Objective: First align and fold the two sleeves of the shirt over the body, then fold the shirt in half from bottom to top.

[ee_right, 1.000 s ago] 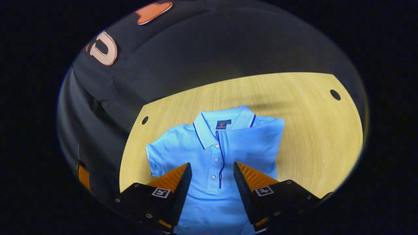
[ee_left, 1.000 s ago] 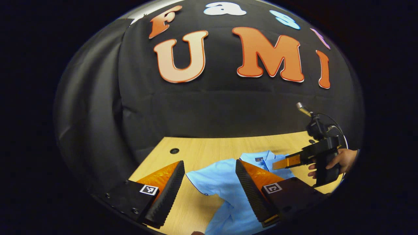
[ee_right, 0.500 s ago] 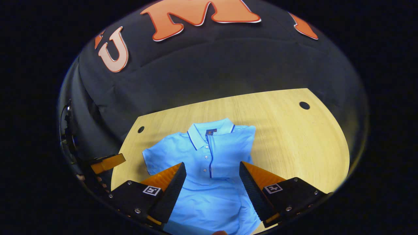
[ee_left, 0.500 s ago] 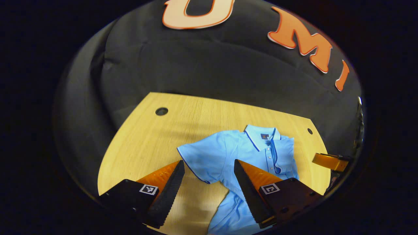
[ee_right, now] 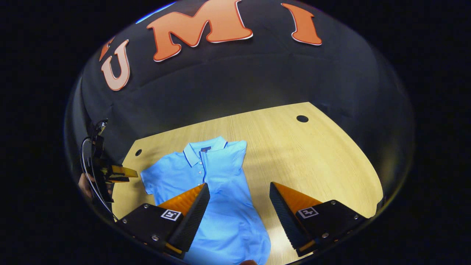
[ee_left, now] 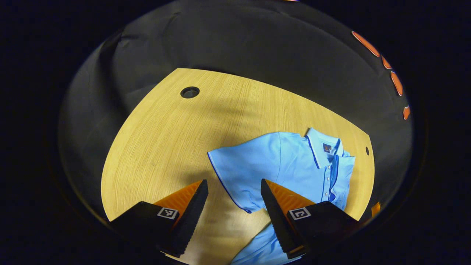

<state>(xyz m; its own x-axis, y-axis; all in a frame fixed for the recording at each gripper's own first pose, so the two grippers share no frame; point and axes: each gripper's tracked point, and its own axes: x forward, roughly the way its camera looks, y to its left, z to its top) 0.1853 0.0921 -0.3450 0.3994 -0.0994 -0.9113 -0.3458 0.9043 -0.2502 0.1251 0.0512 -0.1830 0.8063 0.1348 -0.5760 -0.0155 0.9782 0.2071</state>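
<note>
Two grippers hang open, holding nothing, above a light-blue short-sleeved polo shirt (ee_left: 290, 165) lying flat on the pale wooden desk (ee_left: 165, 140). Left gripper (ee_left: 233, 206) frames the spread sleeve (ee_left: 235, 173); right gripper (ee_right: 239, 209) sees the opposite sleeve folded in, the desk's right edge bare.

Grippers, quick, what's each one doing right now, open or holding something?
Left gripper: open, holding nothing, above the shirt sleeve.
Right gripper: open, empty, over the shirt's edge.

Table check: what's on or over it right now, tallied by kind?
Shirts: 1, the blue polo shirt
Claws: 2, the left claw and the right claw
Holes in the table: 2
Total: 5
</note>
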